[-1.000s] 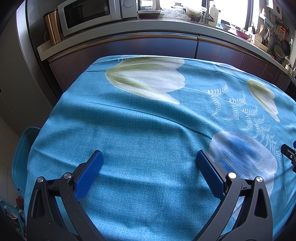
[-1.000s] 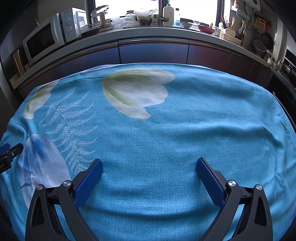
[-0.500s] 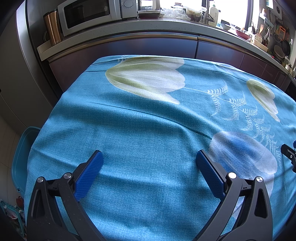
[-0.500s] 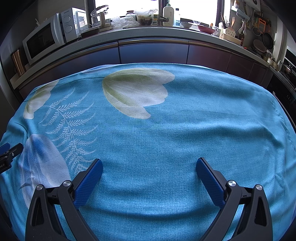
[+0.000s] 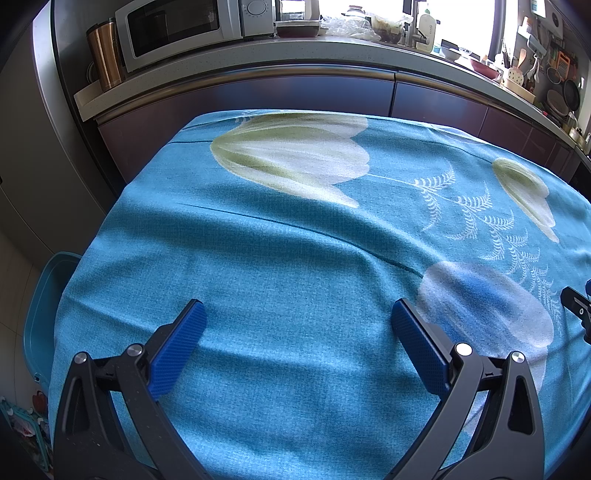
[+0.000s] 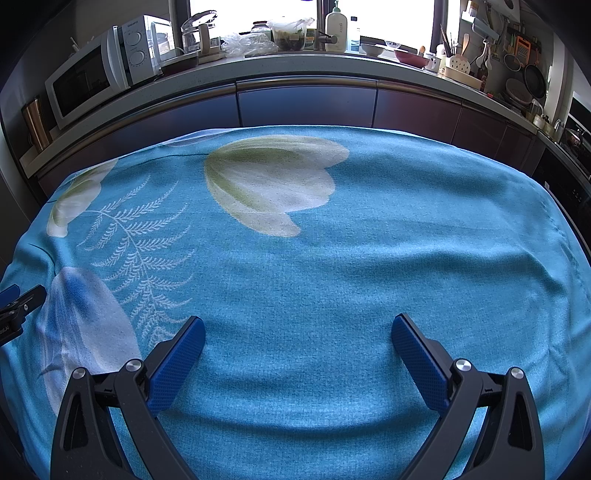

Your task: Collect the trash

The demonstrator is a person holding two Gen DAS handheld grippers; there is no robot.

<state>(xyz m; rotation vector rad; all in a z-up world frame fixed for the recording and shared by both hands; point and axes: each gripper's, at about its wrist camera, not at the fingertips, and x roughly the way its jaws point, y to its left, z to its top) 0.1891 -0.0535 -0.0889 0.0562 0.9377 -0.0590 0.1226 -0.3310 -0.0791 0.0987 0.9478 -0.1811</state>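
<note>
My left gripper (image 5: pixel 297 314) hovers open over a table covered in a blue cloth (image 5: pixel 295 240) printed with pale tulips and ferns; nothing lies between its blue pads. My right gripper (image 6: pixel 297 328) is open too, low over the same blue cloth (image 6: pixel 369 258) and farther right. Each gripper's tip shows at the edge of the other's view: the right gripper (image 5: pixel 578 308) and the left gripper (image 6: pixel 18 306). I see no trash on the cloth in either view. A teal bin (image 5: pixel 44 306) stands on the floor beside the table's left edge.
A kitchen counter (image 6: pixel 295 62) runs behind the table with a white microwave (image 5: pixel 184 29), a copper canister (image 5: pixel 105 51), bottles, bowls and plastic bags. Dark cabinet fronts (image 6: pixel 306 103) sit close behind the far table edge. Pans hang at the far right.
</note>
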